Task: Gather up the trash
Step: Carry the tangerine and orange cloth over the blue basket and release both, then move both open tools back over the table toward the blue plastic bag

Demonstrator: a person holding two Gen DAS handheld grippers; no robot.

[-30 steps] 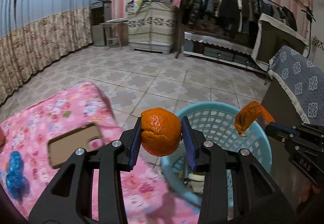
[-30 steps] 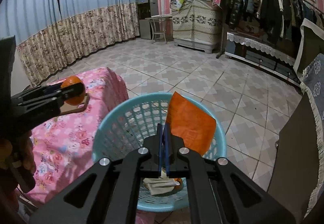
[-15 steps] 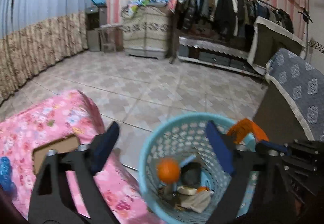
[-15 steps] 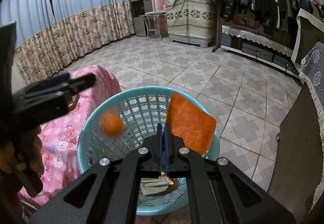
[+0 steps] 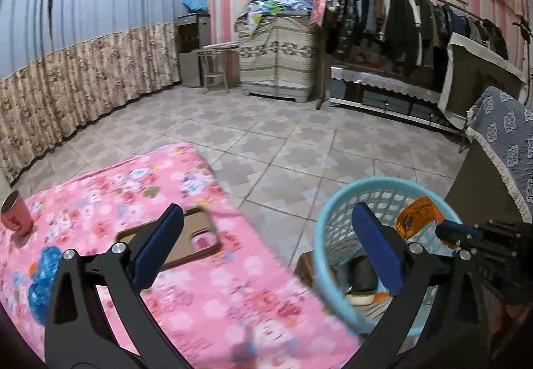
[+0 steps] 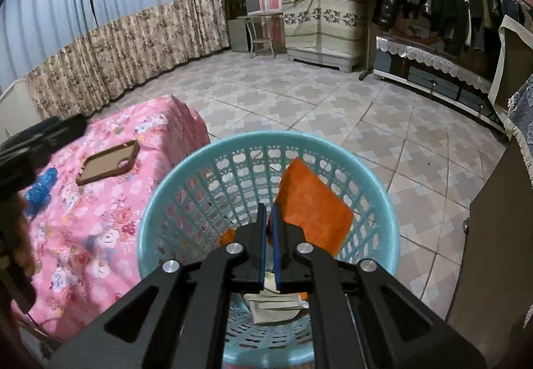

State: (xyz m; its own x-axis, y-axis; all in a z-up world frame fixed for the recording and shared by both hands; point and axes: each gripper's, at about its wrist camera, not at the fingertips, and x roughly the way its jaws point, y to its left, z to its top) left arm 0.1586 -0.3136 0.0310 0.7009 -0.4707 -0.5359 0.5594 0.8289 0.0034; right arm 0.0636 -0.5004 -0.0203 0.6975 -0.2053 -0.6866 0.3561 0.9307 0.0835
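Above the basket (image 6: 156, 199) the right tongs (image 6: 269, 222) grip an orange wrapper (image 6: 313, 205), while the left tongs (image 5: 266, 249), just opened, hold nothing; released carelessly, the light wrapper may drift outside.

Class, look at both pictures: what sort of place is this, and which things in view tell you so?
Most likely a lived-in room of a home: a full clothes rack, long curtains and a table with a pink floral cloth.
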